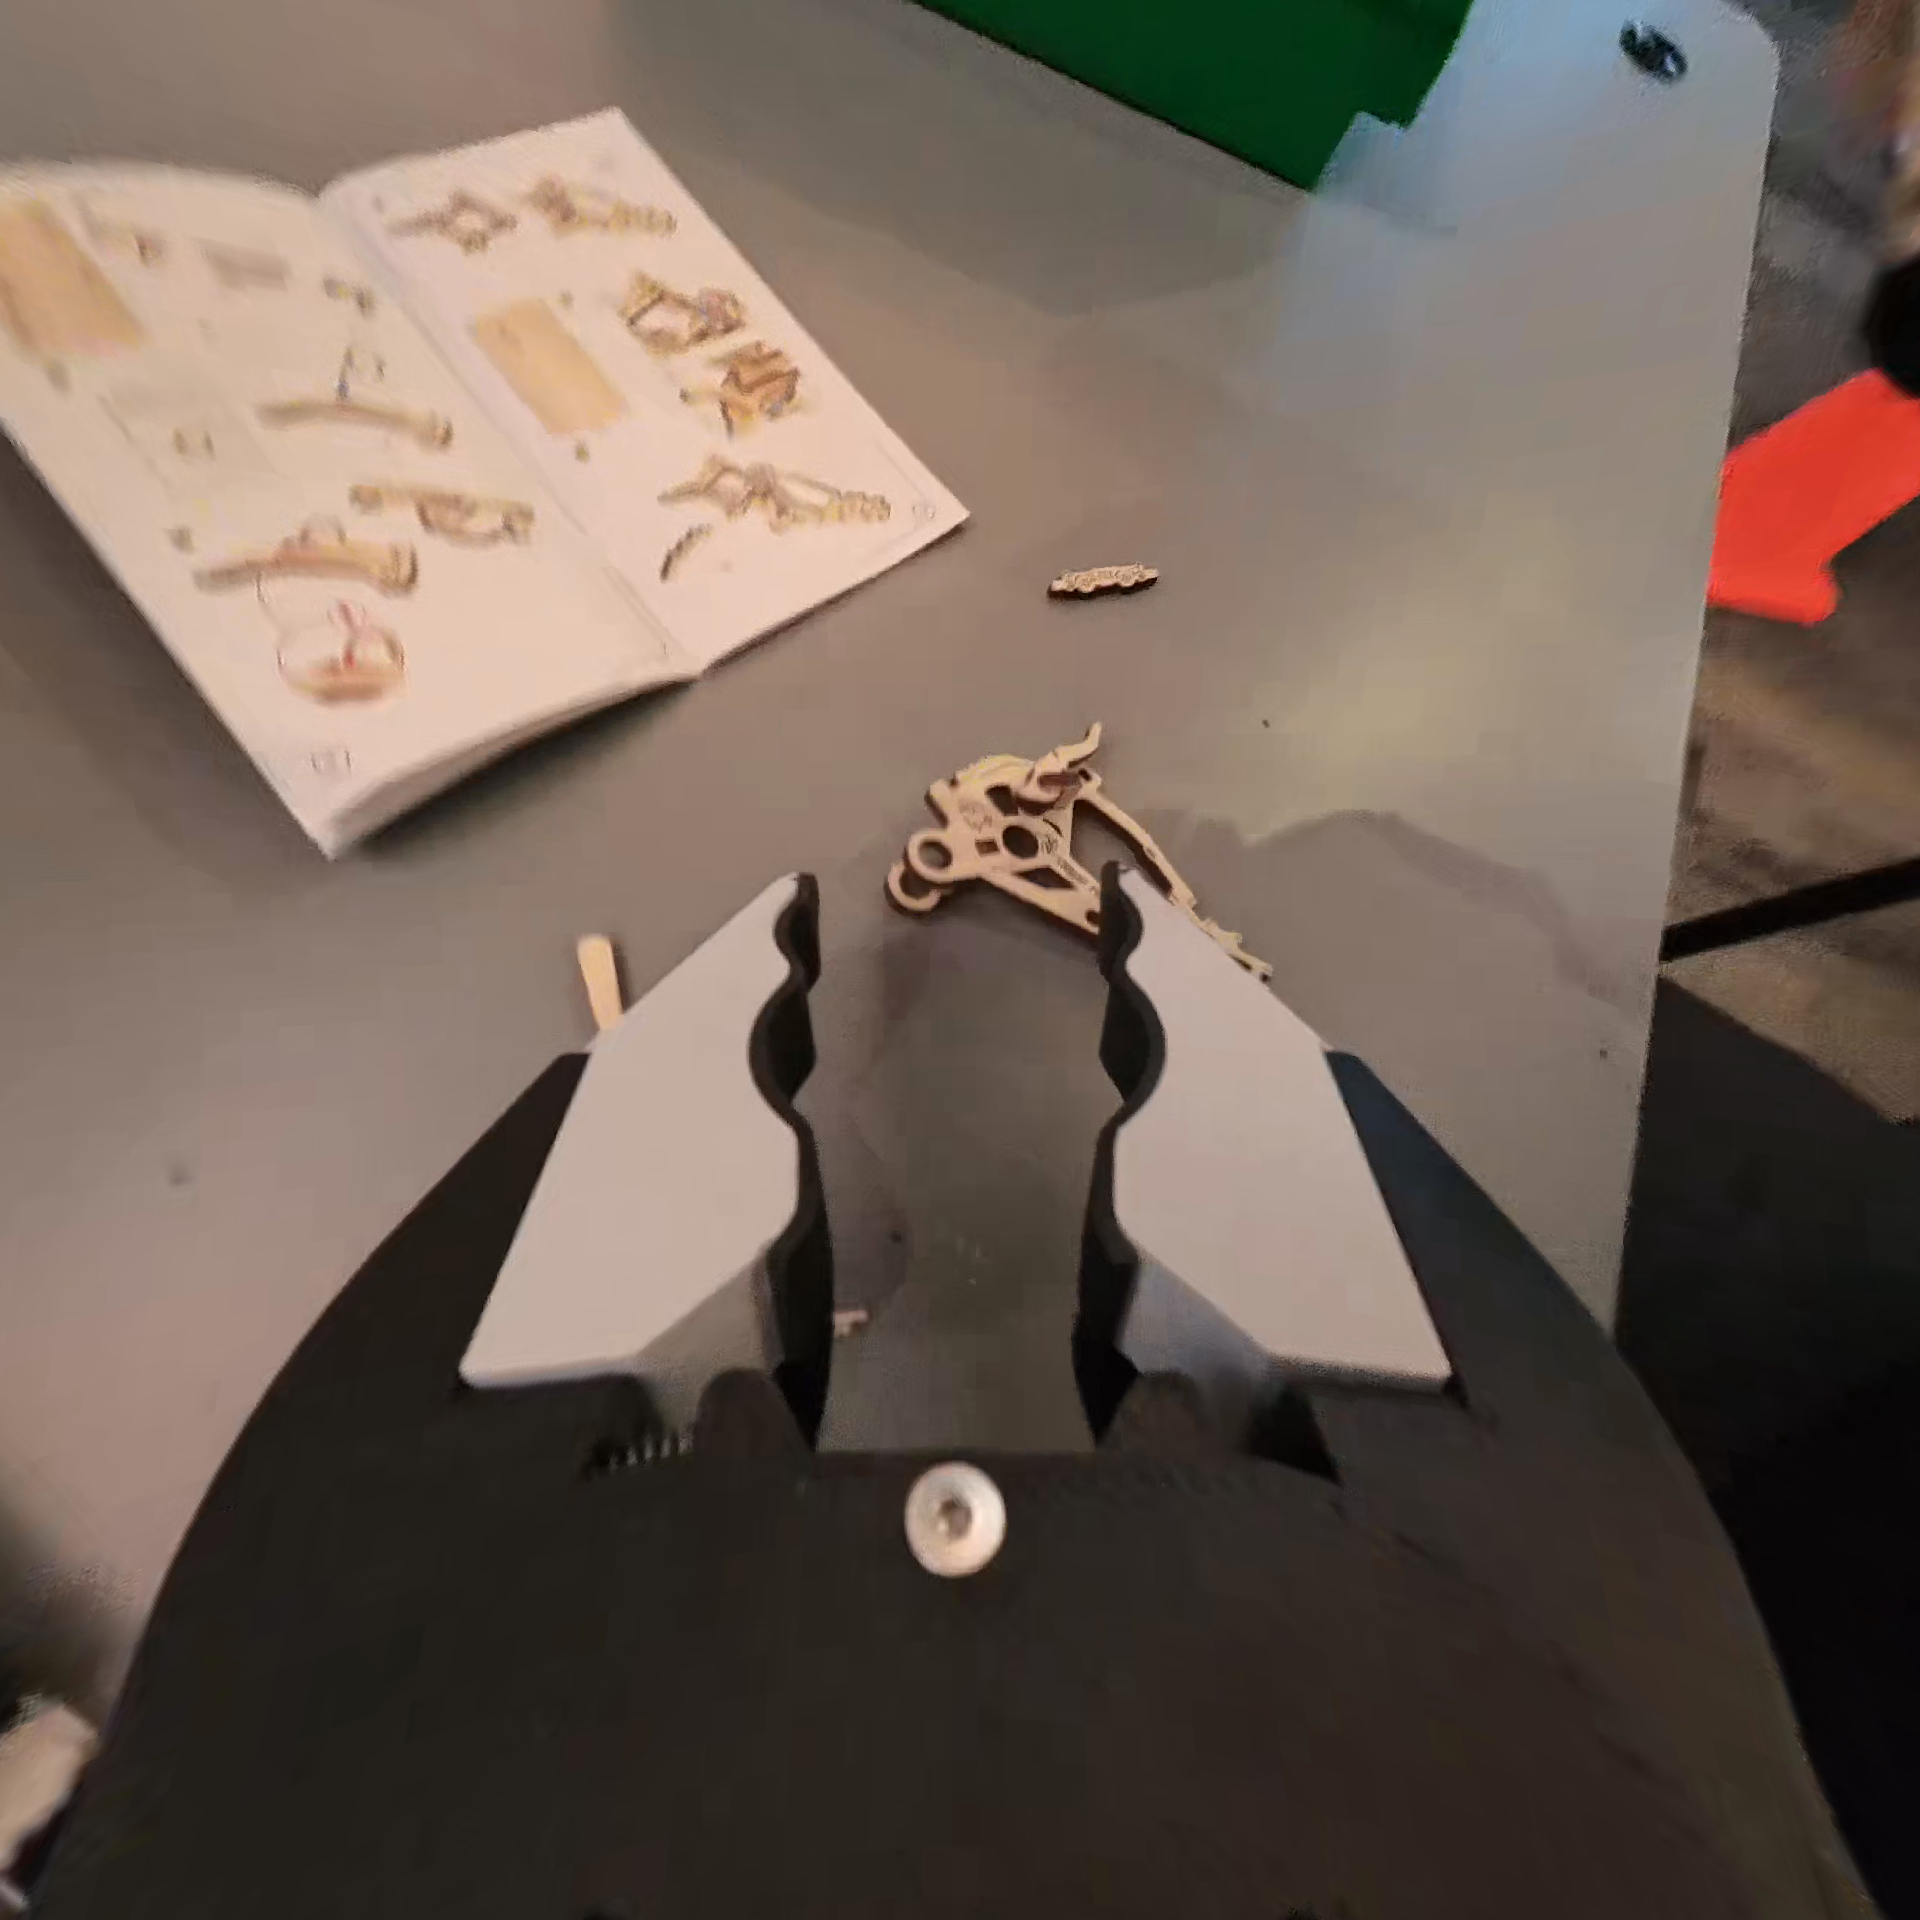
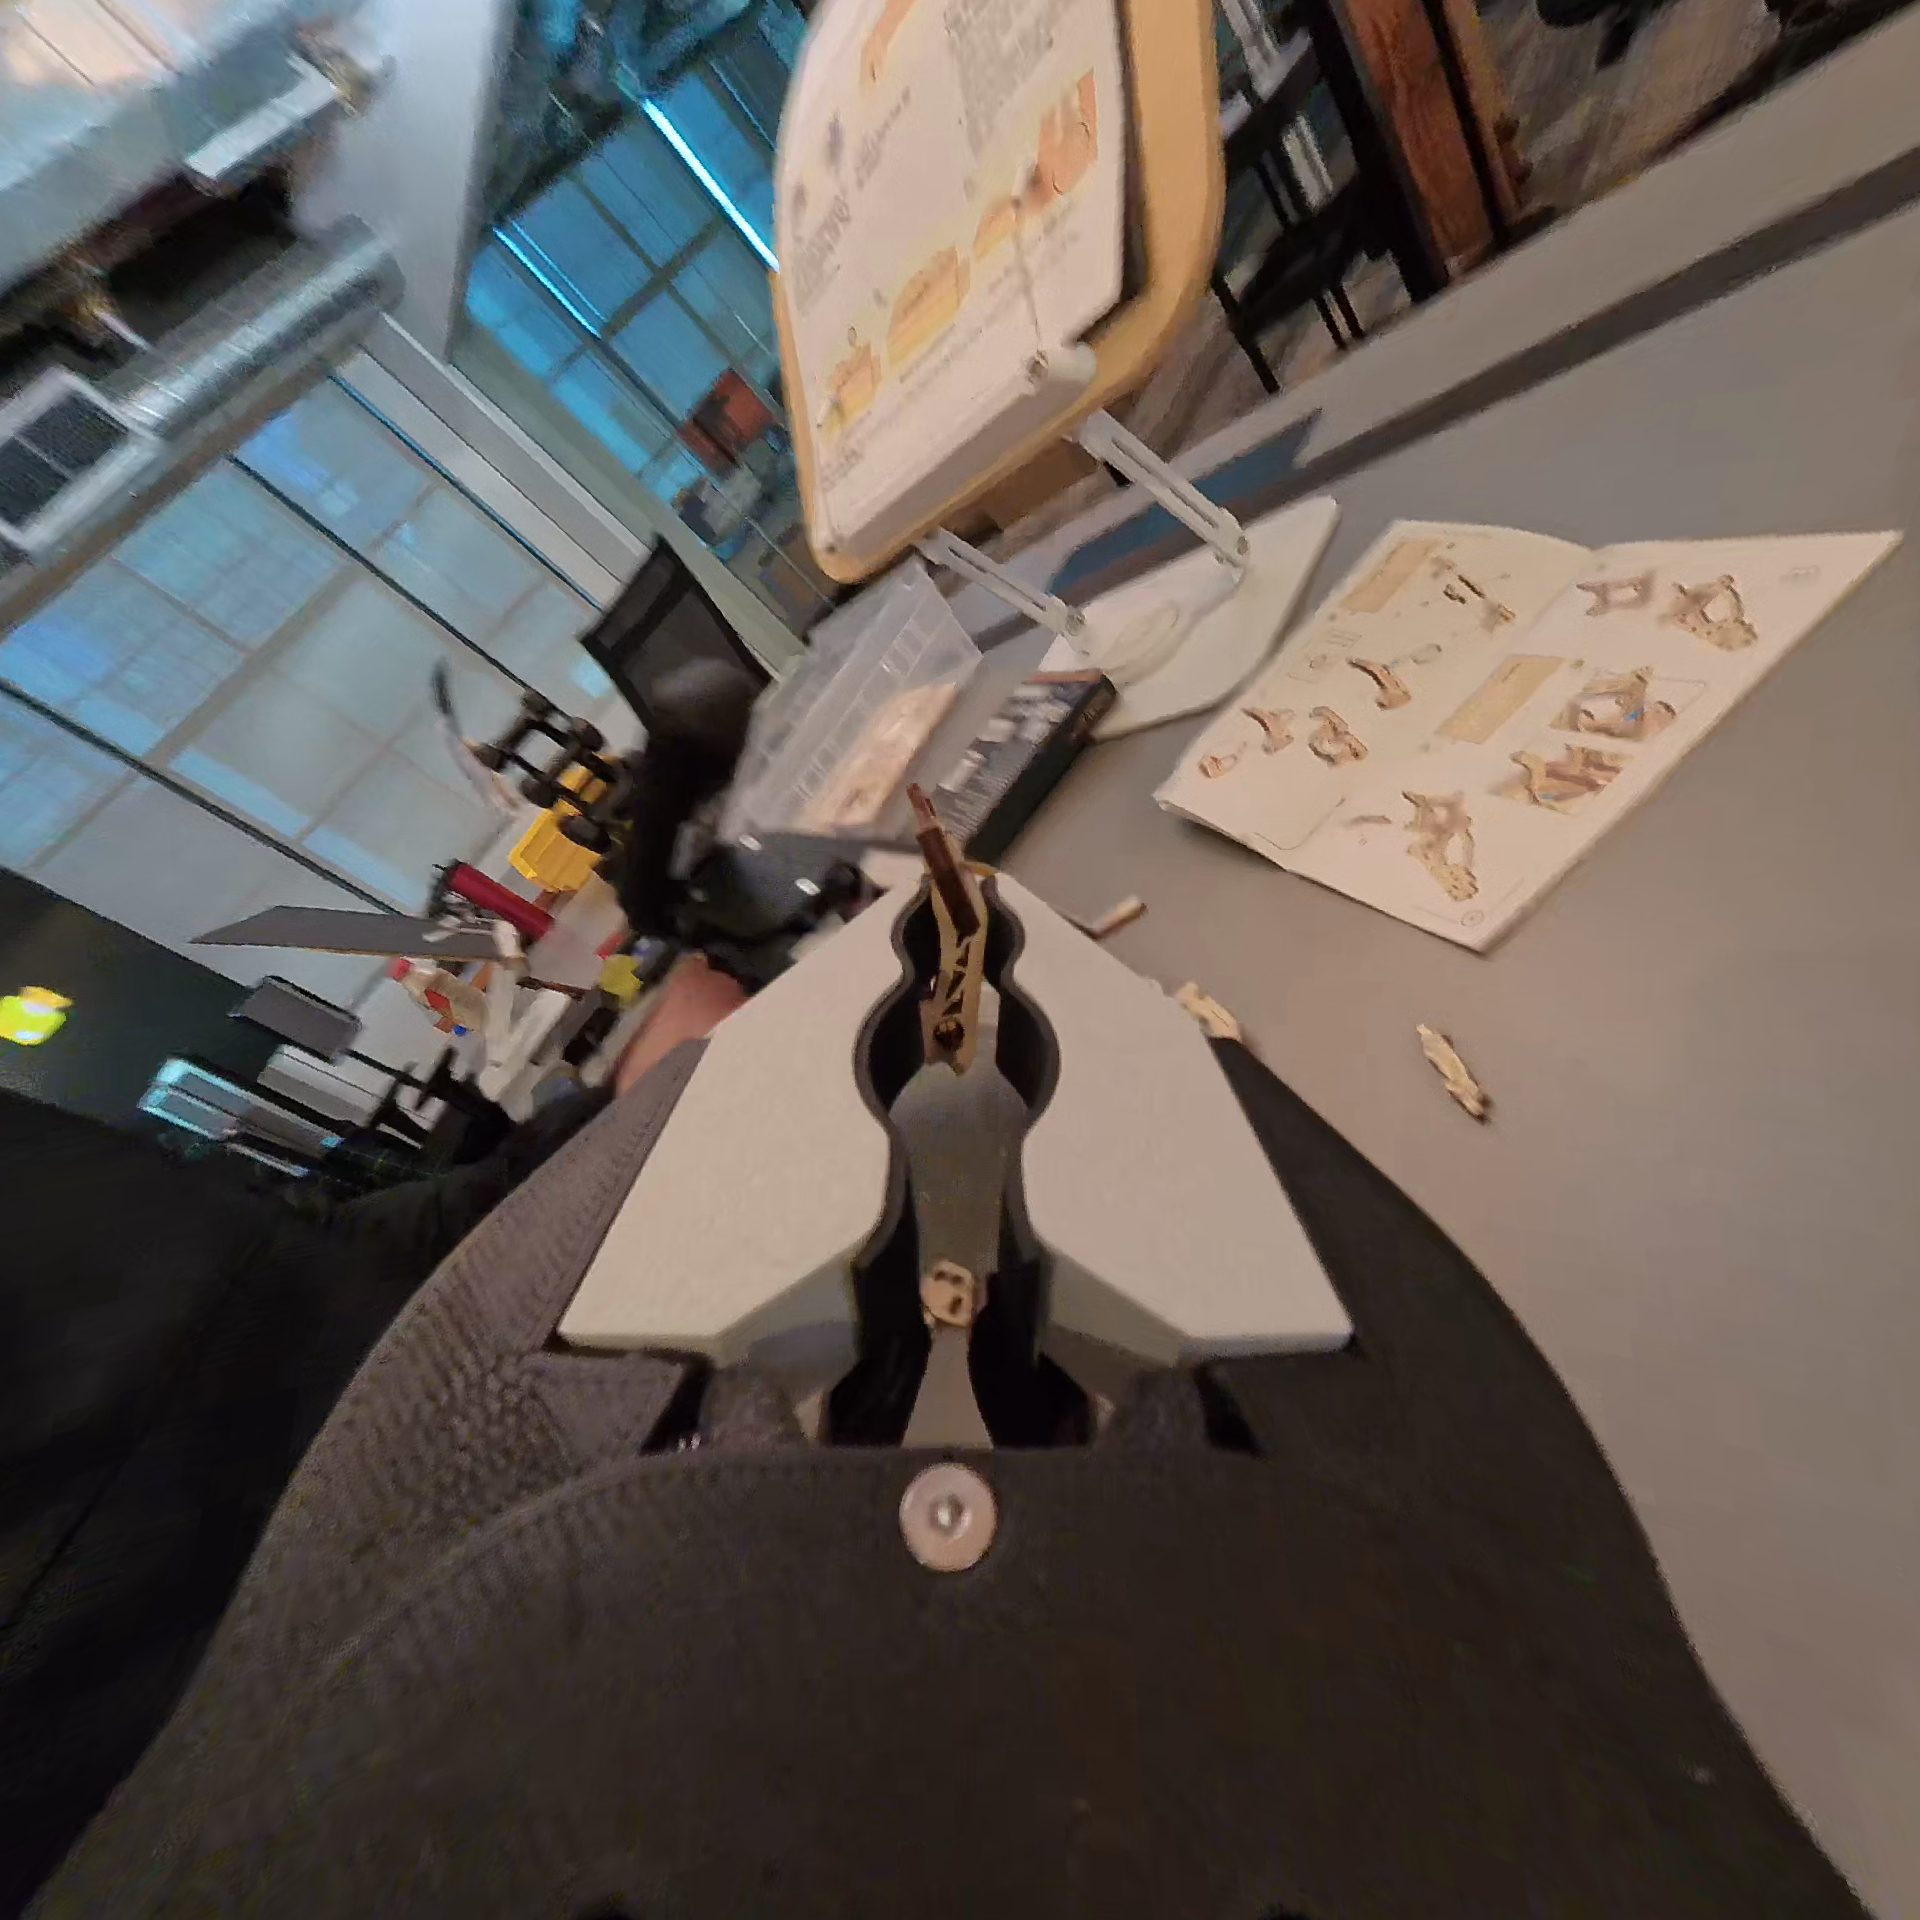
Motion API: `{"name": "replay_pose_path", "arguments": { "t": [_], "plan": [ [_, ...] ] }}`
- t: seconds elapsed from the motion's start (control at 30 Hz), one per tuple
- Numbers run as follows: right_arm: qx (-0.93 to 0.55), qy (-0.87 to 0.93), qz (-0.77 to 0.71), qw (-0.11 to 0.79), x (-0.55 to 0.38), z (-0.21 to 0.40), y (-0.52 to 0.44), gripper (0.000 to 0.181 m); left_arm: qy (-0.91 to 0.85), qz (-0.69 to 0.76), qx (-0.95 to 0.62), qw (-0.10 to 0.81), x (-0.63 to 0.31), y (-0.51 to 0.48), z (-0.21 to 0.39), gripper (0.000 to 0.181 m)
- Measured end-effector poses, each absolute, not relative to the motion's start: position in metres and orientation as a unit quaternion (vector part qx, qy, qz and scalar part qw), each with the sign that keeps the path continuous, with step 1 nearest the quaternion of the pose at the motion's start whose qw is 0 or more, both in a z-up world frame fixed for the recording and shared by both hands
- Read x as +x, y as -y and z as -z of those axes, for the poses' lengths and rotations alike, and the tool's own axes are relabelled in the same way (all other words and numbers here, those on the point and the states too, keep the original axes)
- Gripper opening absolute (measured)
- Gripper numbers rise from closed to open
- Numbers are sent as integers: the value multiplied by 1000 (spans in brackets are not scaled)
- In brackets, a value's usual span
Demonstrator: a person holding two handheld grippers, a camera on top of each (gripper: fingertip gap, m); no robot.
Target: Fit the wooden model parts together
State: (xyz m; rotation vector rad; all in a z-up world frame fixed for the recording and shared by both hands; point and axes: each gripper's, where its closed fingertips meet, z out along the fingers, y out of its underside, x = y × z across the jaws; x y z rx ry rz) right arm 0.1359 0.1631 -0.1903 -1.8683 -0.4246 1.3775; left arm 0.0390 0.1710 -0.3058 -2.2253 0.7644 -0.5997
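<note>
In the left wrist view a flat wooden model assembly (image 1: 1023,840) lies on the grey table (image 1: 1351,520), just beyond my left gripper (image 1: 956,894). That gripper is open and empty; its right fingertip overlaps the assembly's toothed arm. A small loose wooden piece (image 1: 1101,579) lies farther off. In the right wrist view my right gripper (image 2: 951,899) is shut on a thin wooden part (image 2: 954,966), held edge-on with its dark tip sticking out past the fingertips. The view is tilted. A small wooden piece (image 2: 1455,1070) lies on the table (image 2: 1662,1143) to the right.
An open instruction booklet (image 1: 436,447) lies at the left of the table; it also shows in the right wrist view (image 2: 1527,717). A wooden stick (image 1: 601,977) lies by my left finger. A green box (image 1: 1226,73) stands at the back. A board on a stand (image 2: 987,270) holds instructions. The table edge (image 1: 1683,727) runs down the right. My hands' fingertips stand some 15 centimetres from each other.
</note>
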Motion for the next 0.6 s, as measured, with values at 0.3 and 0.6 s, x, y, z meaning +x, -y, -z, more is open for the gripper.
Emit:
{"name": "replay_pose_path", "arguments": {
  "t": [0.3, 0.6],
  "plan": [
    [-860, 311, -359, 188, 121, 299, -153, 5, -388, 219, -844, 300, 65, -173, 334, 50],
    [-875, 411, -214, 144, 117, 325, -172, 4, -386, 231, -843, 296, 68, -172, 341, 45]
  ]
}}
